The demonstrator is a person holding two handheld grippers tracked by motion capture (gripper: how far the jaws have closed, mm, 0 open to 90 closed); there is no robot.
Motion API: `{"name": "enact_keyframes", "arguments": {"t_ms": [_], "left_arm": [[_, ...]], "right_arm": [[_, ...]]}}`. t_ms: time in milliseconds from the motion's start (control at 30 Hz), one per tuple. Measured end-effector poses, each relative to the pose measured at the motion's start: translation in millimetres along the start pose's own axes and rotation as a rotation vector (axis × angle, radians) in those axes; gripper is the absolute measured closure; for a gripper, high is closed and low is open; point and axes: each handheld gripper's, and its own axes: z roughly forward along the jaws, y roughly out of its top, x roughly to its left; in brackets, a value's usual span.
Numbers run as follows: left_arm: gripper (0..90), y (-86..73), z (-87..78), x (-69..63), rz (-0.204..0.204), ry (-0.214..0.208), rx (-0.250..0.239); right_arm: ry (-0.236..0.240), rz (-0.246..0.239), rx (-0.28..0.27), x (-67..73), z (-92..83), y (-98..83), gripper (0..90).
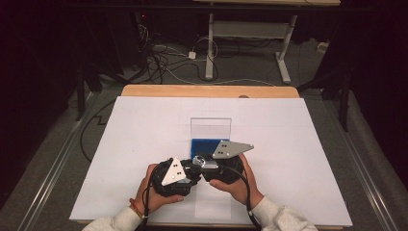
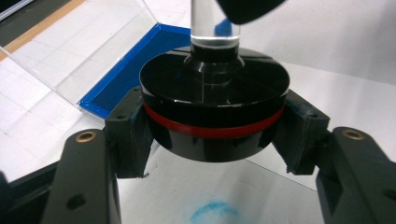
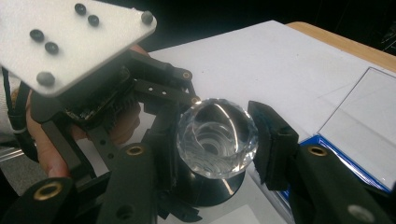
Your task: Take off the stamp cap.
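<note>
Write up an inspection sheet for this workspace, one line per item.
Surface: wooden table covered by a white sheet; a blue smudge marks the sheet below the left jaws.
Job's things: trophy-like piece with a black round base bearing a red ring, a clear stem and a faceted crystal top; open blue case with its clear lid standing up.
Clutter: nothing seen.
Grippers: left gripper shut on the black round base; right gripper shut on the faceted crystal top.
Cables: one trails from each gripper; loose cables lie on the floor beyond the table.
Surroundings: dark room, a second table's white legs behind.
</note>
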Motion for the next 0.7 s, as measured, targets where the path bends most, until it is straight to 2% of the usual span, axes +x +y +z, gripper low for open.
{"name": "enact_keyframes", "arguments": {"t_ms": [67,100,167,267,300,333,433,467,500,567,633,667,700], "left_arm": [[36.2,1.6,-0.6,0.1,0.018,-0.001,0.027],[36.5,2.7,-1.3,0.6,0.039,0.002,0.049],[36.6,3.0,-2.5,1.7,0.042,-0.007,0.054],[36.7,3.9,-3.9,1.5,0.061,0.0,0.071],[36.7,4.2,-4.8,1.3,0.066,0.003,0.072],[36.7,5.2,-6.9,0.1,0.075,0.025,0.07],[36.7,5.6,-7.2,-0.8,0.072,0.029,0.067],[36.7,5.1,-6.5,-0.9,0.066,0.022,0.065],[36.5,4.0,-5.5,-0.4,0.046,-0.002,0.062],[36.5,3.9,-4.8,-1.7,0.055,0.007,0.077],[36.8,3.7,-5.9,-2.6,0.059,0.02,0.072],[36.8,4.2,-5.8,-1.6,0.054,0.004,0.079],[36.7,4.0,-6.4,-1.9,0.06,0.01,0.075]], "right_arm": [[0.002,0.005,-0.002,0.6,0.6,-1.2,57.0],[-0.002,-0.008,0.007,2.2,1.4,-2.1,57.0],[0.0,-0.009,0.005,2.7,1.6,-2.4,57.0],[0.002,-0.009,0.008,4.0,2.1,-2.7,57.0],[0.005,0.004,-0.002,4.4,1.4,-3.0,57.0],[0.006,0.002,-0.002,4.8,0.7,-3.1,57.0],[0.001,0.0,-0.014,6.5,-1.3,-3.0,57.0],[-0.007,-0.001,-0.016,7.9,-1.5,-3.4,57.0],[-0.015,-0.008,-0.015,10.0,-1.3,-5.3,57.0],[-0.013,-0.005,-0.015,10.2,-0.9,-6.1,57.0],[-0.01,0.001,-0.021,9.2,-0.7,-7.3,57.0],[-0.01,0.001,-0.021,9.2,-0.7,-7.3,57.0],[-0.009,0.001,-0.016,9.4,-0.8,-7.3,57.0]]}}
